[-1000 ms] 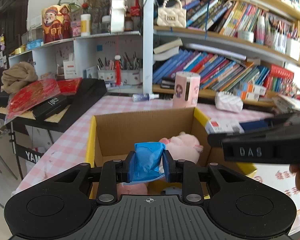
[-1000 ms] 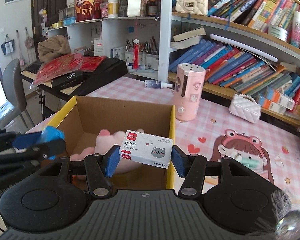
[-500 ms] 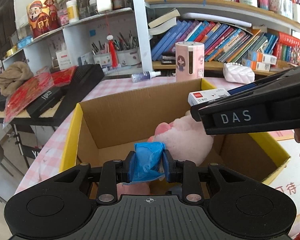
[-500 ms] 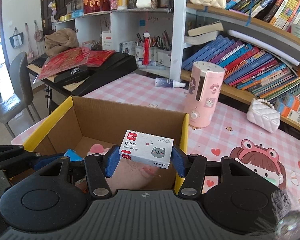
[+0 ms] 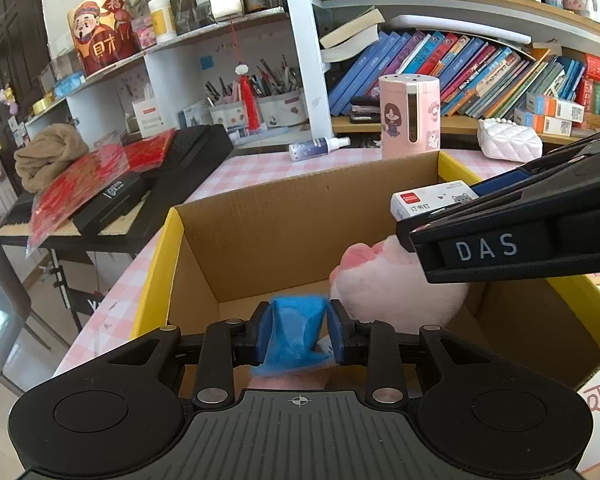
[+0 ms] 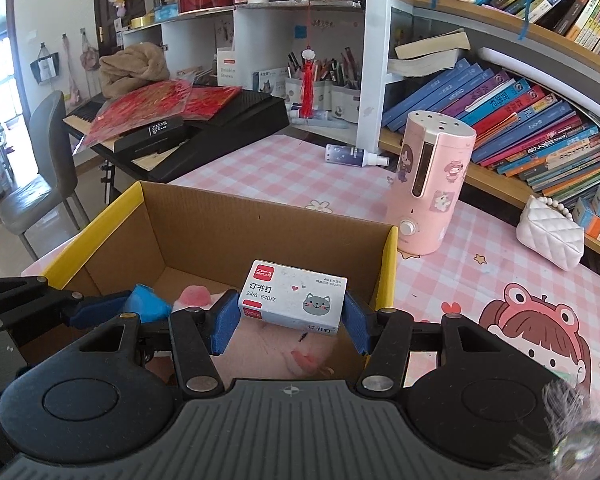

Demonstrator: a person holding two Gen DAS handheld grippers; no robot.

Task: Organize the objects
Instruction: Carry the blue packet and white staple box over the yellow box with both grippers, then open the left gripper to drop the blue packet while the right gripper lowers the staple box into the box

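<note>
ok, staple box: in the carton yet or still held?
Held, not released. The staple box sits clamped between the right gripper pads, raised over the open cardboard box, above the pink plush inside.

The left gripper (image 5: 299, 334) is pointing downward at lower centre, jaws opening; the right gripper (image 6: 290, 316) is gripping, jaws steady.

"DAS" in white on side of right gripper (image 5: 500, 208); staple box (image 6: 293, 297) reads "Comix", "订书钉", "24/6 640枚", w/ cat face; white carton (image 6: 229, 68) on shelf says "Drinkin Straws"; red jar (image 5: 100, 36) up top shows "貝才"
</note>
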